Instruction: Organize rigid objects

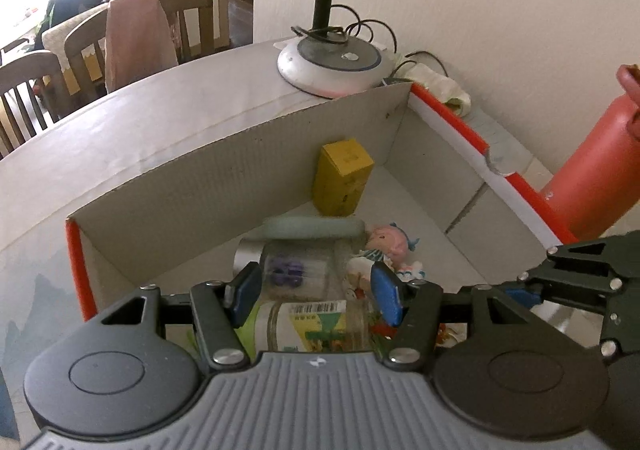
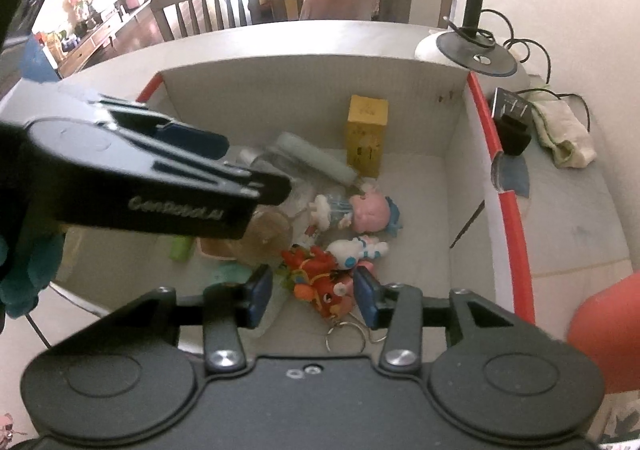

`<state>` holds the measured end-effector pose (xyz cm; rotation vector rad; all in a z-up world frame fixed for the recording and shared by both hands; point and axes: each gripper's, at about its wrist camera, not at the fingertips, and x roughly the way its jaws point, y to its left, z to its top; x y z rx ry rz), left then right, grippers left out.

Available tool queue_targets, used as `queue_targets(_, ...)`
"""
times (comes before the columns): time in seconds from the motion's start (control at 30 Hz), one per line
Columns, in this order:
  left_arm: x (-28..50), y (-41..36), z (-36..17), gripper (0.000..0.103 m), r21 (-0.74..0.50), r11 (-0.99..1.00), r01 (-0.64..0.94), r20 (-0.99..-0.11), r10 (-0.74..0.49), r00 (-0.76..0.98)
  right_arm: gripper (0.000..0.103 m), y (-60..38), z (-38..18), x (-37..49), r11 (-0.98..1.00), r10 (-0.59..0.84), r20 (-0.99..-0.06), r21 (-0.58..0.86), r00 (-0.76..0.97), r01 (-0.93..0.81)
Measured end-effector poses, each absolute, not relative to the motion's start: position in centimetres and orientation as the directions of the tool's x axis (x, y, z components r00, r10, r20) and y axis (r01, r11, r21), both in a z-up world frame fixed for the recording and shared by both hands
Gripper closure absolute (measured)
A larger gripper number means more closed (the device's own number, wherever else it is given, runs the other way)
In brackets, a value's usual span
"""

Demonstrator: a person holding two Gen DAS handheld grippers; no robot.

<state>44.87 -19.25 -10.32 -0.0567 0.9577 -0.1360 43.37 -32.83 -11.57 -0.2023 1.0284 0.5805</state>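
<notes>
Two grippers work over one open cardboard box (image 2: 304, 89) with red-taped edges, which serves as the collecting bin, so the loose items lie heaped on its floor rather than spread on the table (image 1: 132, 137). Left gripper (image 1: 316, 290): blue pads spread either side of a clear glass jar (image 1: 312, 326) with a green-and-yellow label; whether the pads press on the glass I cannot tell, the jar sits between them and looks level, as if being lowered or steadied. Right gripper (image 2: 314, 296): jaws parted, hanging just above a red-orange keychain toy (image 2: 320, 282); its metal rings lie on the box floor and nothing is pinched, which reads as a drop-off. Yellow carton (image 2: 366, 137) stands upright against the far wall, likely parked there to save floor space. Pink-haired doll (image 2: 360, 213) and small white figure (image 2: 360, 250) lie on their sides mid-box, touching the pile. Pale green tube (image 2: 316, 159) lies flat behind the jar. Outside the box: lamp base (image 1: 332, 63) at the far corner, red bottle (image 1: 592, 173) to the right, still to be sorted perhaps.
</notes>
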Motion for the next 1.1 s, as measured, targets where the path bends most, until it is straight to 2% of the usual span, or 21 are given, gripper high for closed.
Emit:
queue_targets(0.37,40.6,-17.5,-7.2,0.040,-0.132,0.986,0.101,-0.754,-0.166,0.635,0.054,-33.4,-8.2,41.3,0.852,0.393,-0.802,0.134,0.449,-0.507)
queue_targets(0.43,39.7,-17.0,-6.6,0.040,-0.142,0.985,0.094,-0.743,-0.169,0.647,0.048,-33.3,-7.6,40.9,0.854,0.400,-0.790,0.137,0.465,-0.502)
queue_targets(0.77,35.1,-14.4,-3.7,0.040,-0.177,0.982,0.059,-0.690,-0.167,0.704,0.038,-33.4,-4.1,37.7,0.854,0.466,-0.696,0.192,0.546,-0.484)
queue_targets(0.83,34.2,-14.1,-3.2,0.037,-0.172,0.983,0.060,-0.681,-0.162,0.714,0.033,-33.5,-3.5,36.9,0.852,0.477,-0.677,0.200,0.561,-0.484)
queue_targets(0.9,33.3,-13.8,-2.7,0.032,-0.166,0.984,0.057,-0.669,-0.155,0.727,0.032,-33.4,-3.0,36.1,0.852,0.483,-0.660,0.202,0.575,-0.484)
queue_targets(1.1,31.2,-13.1,-1.6,0.031,-0.170,0.984,0.056,-0.647,-0.155,0.746,0.022,-33.1,-2.2,33.8,0.848,0.500,-0.617,0.206,0.608,-0.489)
